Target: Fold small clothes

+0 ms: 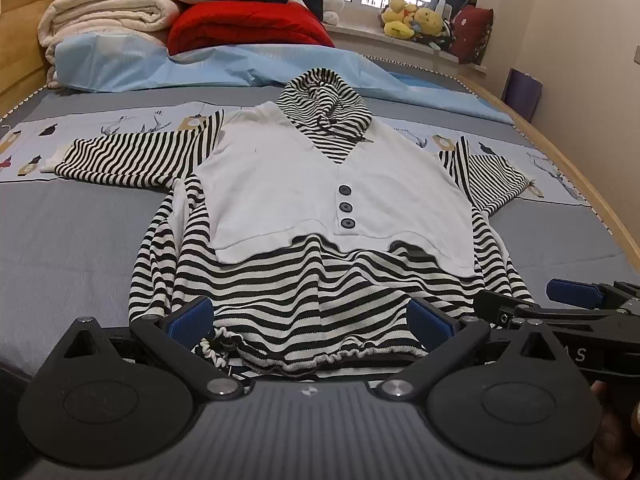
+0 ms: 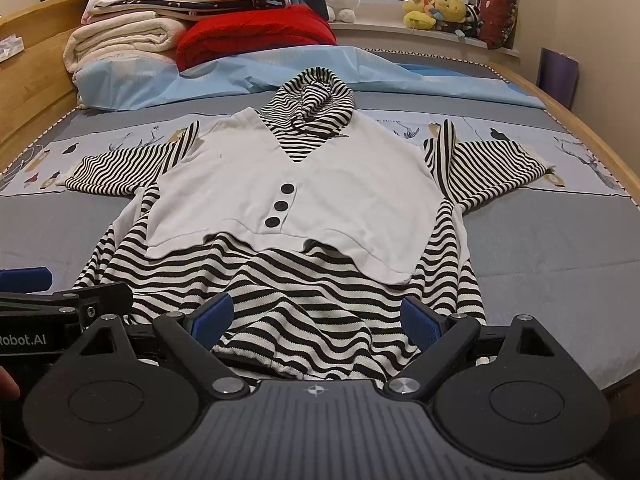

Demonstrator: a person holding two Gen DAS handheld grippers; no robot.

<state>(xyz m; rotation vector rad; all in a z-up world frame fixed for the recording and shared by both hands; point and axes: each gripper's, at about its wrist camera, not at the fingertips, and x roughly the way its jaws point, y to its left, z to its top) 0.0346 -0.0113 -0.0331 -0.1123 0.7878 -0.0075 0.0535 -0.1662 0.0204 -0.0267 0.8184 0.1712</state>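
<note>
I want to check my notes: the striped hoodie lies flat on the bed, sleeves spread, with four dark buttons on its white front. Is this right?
Not quite: the white front carries three dark buttons, not four. The right wrist view shows them clearly. The rest holds: the hoodie lies flat on the bed, sleeves spread.

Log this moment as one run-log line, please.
stage: pre-fold | striped hooded top: flat on bed, sleeves out | left gripper: open at hem | right gripper: open at hem
</note>
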